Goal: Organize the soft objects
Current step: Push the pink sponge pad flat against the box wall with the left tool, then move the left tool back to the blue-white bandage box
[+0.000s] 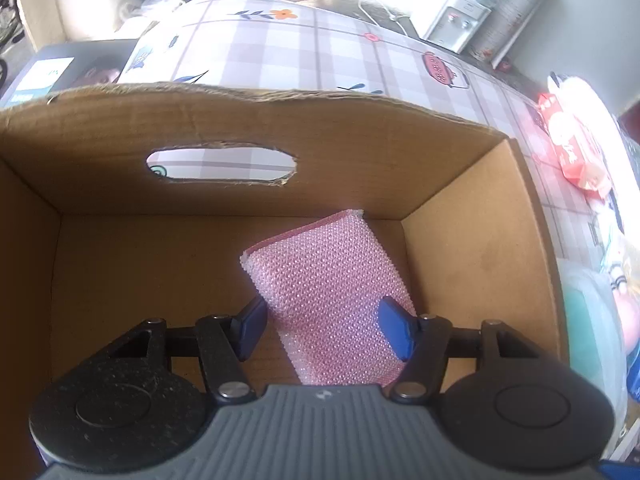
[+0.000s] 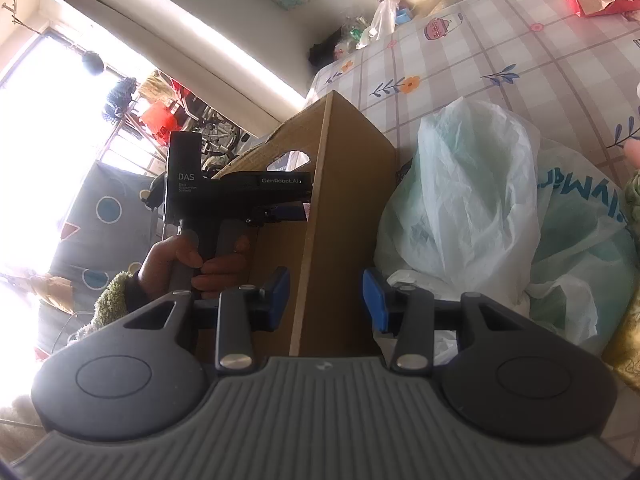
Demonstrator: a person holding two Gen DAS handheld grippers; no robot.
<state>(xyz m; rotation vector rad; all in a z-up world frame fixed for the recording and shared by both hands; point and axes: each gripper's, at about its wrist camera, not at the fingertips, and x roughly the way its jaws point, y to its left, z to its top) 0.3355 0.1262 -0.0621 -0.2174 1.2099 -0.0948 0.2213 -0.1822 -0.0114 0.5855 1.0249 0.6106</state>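
- Left tool [image 1: 320, 320]: hangs nose-down in the mouth of the cardboard box [image 1: 280, 128], jaws roughly half open, blue pads astride the pink sponge [image 1: 328, 280] without visibly pressing it; grips nothing, by the look of it.
- Pink sponge: lies flat on the floor of the box, closer to its right wall than its left, far end at or just short of the wall with the handle hole [image 1: 222, 164].
- Right tool [image 2: 326, 296]: sits outside the box, facing one upright corner of it, jaws part open with that corner showing in the gap; has hold of nothing visible.
- Hand [image 2: 188, 264] with a fuzzy green cuff: grips the left tool's handle beside the box, as seen from the right wrist view.
- Done so far, judging from how things lie: one soft item in the box, apparently let go; rest of the visible box floor bare.
- Left to do, probably: come out of the box and fetch more.
- Crumpled plastic bags [image 2: 460, 208]: slump against the box's right side on the checked worktop [image 1: 280, 48].
- Red packet [image 1: 576, 156]: lies well beyond the box's right wall.
- Cannot tell which of these count as soft objects to sort.
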